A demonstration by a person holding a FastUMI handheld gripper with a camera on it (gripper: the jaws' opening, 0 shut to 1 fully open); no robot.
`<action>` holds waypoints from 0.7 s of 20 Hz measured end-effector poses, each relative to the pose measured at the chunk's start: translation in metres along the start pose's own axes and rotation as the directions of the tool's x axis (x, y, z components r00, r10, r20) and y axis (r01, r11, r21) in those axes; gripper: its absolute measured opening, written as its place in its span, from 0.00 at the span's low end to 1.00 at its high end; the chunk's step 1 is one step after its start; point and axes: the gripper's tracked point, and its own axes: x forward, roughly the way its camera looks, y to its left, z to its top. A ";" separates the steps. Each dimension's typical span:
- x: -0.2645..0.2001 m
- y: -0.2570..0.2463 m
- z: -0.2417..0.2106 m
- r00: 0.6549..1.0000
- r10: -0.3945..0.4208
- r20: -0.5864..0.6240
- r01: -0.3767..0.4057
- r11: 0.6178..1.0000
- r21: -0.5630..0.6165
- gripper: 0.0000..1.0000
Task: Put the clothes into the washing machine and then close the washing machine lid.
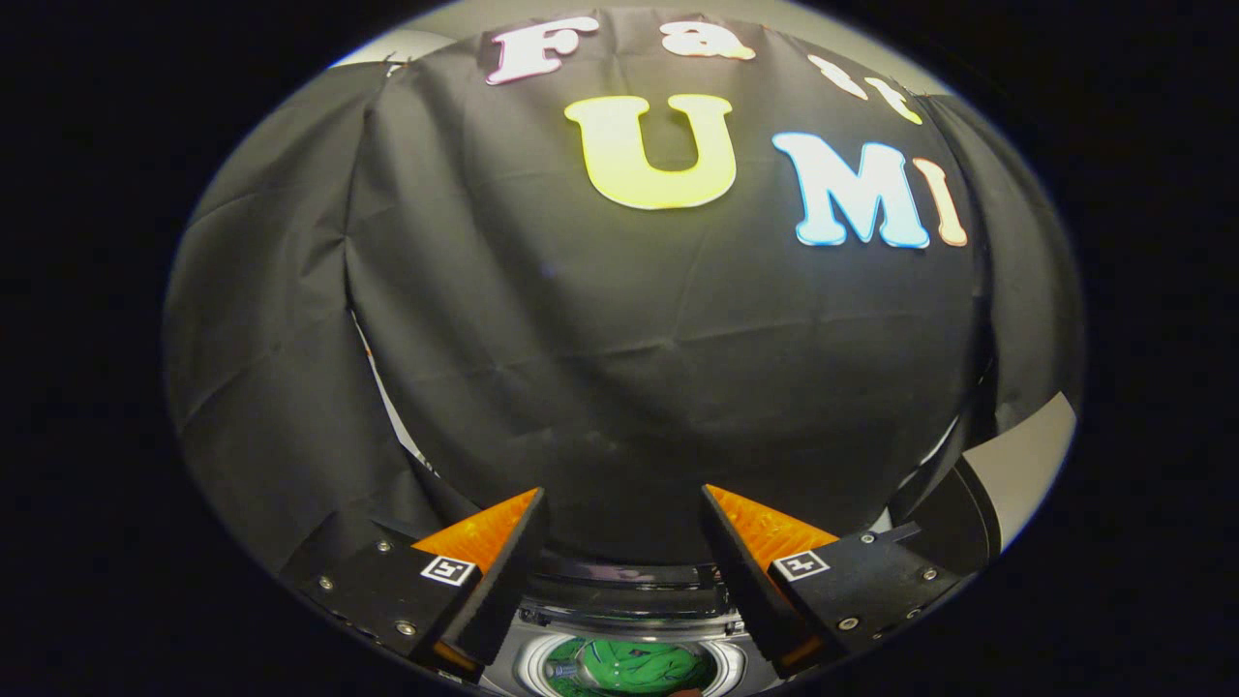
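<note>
The tongs [624, 503] are spread wide apart and grasp nothing; empty space lies between their two fingers [503, 566]. Below and between the fingers sits the small toy washing machine [629, 605], its round white drum opening facing up. Inside that opening lies a bright green crumpled piece of clothing [634, 668], already within the drum. A dark curved part at the far side of the opening, just beyond the fingertips, is probably the machine's raised lid [624, 571], though it is hard to tell from this low angle. Behind the washing machine hangs the wrinkled black cloth wall [658, 339] of the booth, rising well above the tongs.
</note>
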 end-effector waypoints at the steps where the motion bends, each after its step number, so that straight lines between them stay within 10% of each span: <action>1: 0.004 -0.001 -0.002 1.000 -0.016 -0.019 0.017 1.000 0.004 0.96; 14: -0.010 -0.001 -0.026 0.995 -0.049 -0.085 0.046 0.999 -0.028 0.97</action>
